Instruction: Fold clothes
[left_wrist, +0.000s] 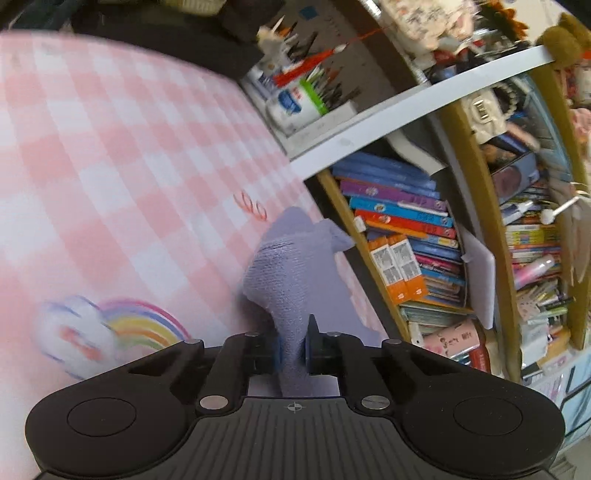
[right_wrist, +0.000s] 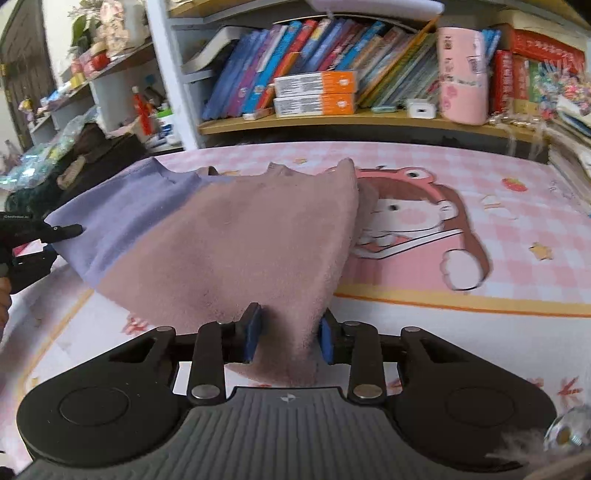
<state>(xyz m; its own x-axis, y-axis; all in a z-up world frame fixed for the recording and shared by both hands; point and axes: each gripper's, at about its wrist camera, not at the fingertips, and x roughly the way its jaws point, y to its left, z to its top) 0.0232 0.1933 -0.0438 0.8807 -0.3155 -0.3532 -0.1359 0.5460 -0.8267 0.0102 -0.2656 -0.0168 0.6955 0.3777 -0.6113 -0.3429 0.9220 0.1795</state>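
Note:
A knit garment, part lavender (right_wrist: 122, 214) and part dusty pink (right_wrist: 240, 251), is held up over a table with a pink checked cover (right_wrist: 461, 325). My left gripper (left_wrist: 291, 350) is shut on its lavender end (left_wrist: 288, 273), which rises from between the pads. The left gripper also shows at the left edge of the right wrist view (right_wrist: 55, 240), gripping the lavender edge. My right gripper (right_wrist: 290, 338) has the pink end bunched between its blue pads (right_wrist: 253, 334); the jaws stand partly closed on the cloth.
The cover shows a rainbow print (left_wrist: 140, 328) and a cartoon girl (right_wrist: 413, 221). Bookshelves full of books (right_wrist: 332, 74) stand right behind the table. A pink cup (right_wrist: 461, 74) sits on the shelf. A pen holder (left_wrist: 303, 92) and dark bags (right_wrist: 92, 155) sit at the table's end.

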